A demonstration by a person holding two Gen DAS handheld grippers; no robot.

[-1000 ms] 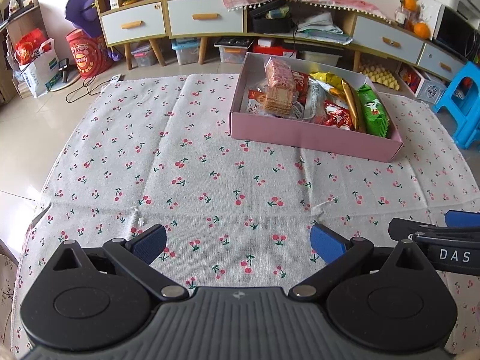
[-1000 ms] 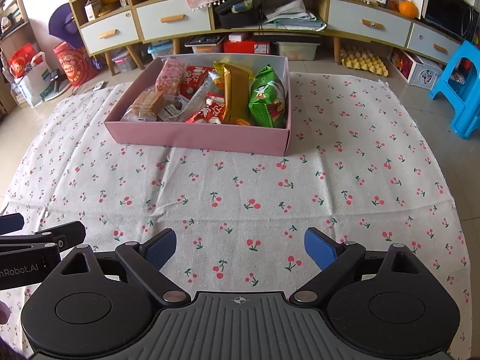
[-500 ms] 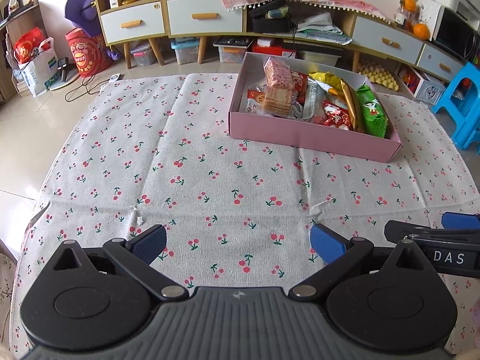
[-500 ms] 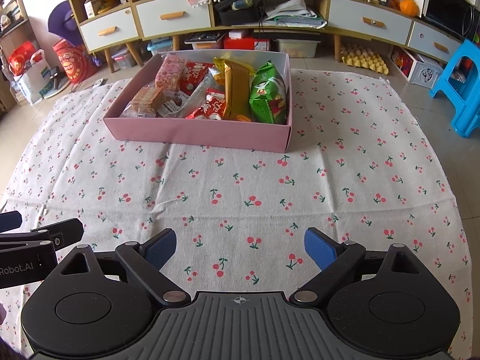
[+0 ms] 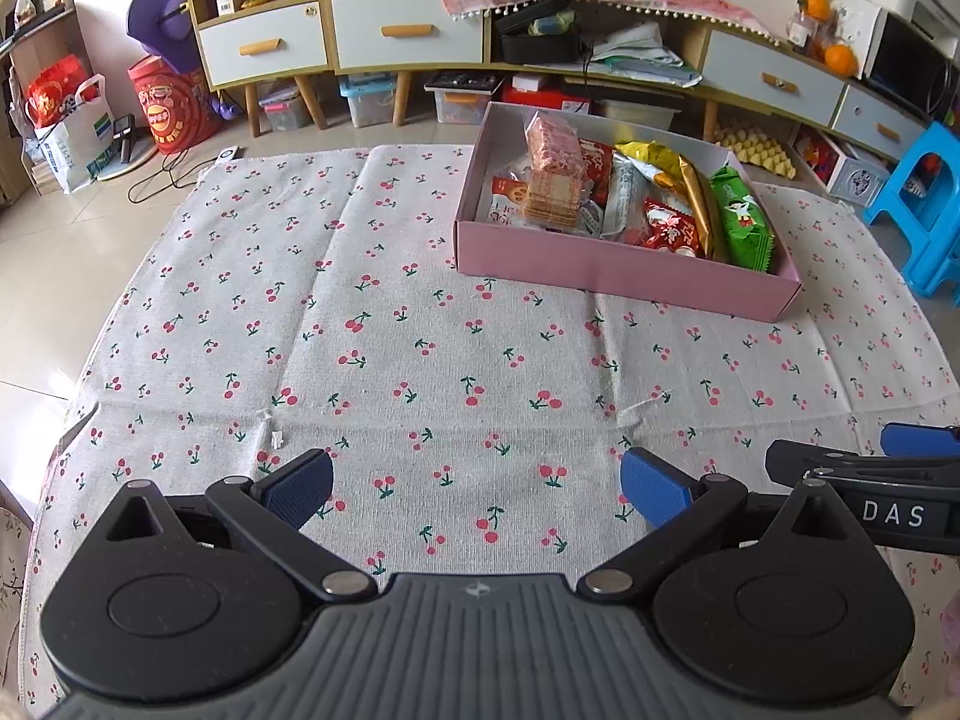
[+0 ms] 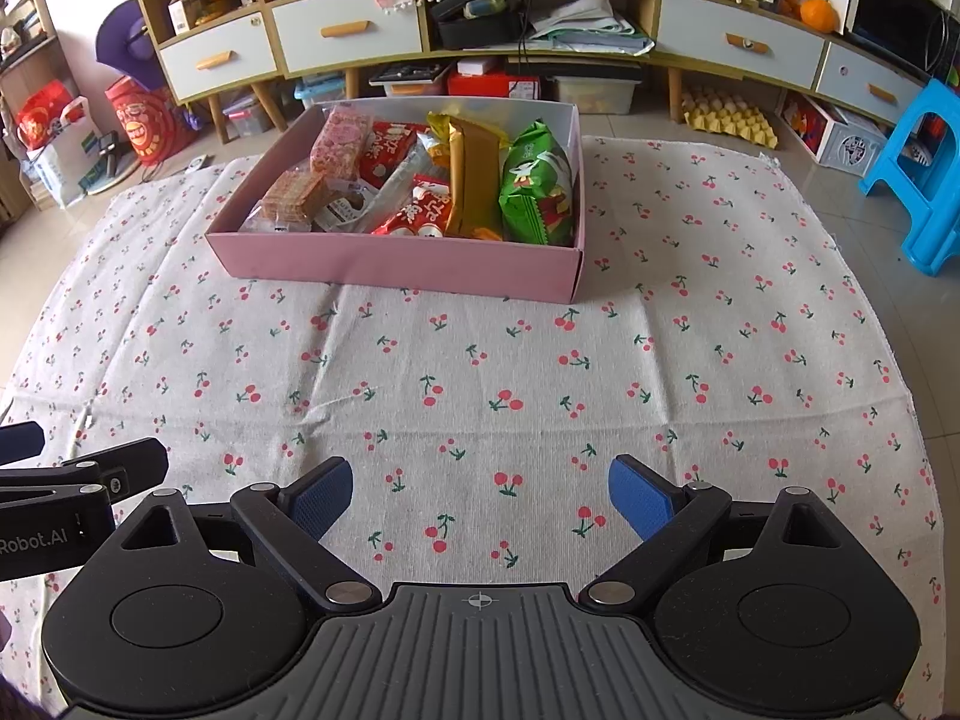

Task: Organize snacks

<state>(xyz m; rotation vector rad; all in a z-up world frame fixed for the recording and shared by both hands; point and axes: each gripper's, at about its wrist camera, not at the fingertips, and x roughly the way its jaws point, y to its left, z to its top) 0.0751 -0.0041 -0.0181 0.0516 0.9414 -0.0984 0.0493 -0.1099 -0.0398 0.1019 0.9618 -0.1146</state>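
Snacks (image 6: 432,180) fill the pink box (image 6: 390,258) on the cloth (image 6: 480,360), well ahead of both grippers: left gripper (image 5: 477,489) and right gripper (image 6: 480,495) gape wide, empty.

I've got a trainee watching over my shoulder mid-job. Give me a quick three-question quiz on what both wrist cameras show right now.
1. True or false: the green snack packet lies on the cherry-print cloth, outside the pink box.
2. Multiple choice: the right gripper is A) shut on a snack, B) open and empty, C) out of view.
3. Fill in: beside the green packet, toward the box's middle, stands a long ____ -coloured packet.

Key
1. False: it sits inside the box, at the end nearer the blue stool.
2. B; the left gripper is open and empty too.
3. Gold.
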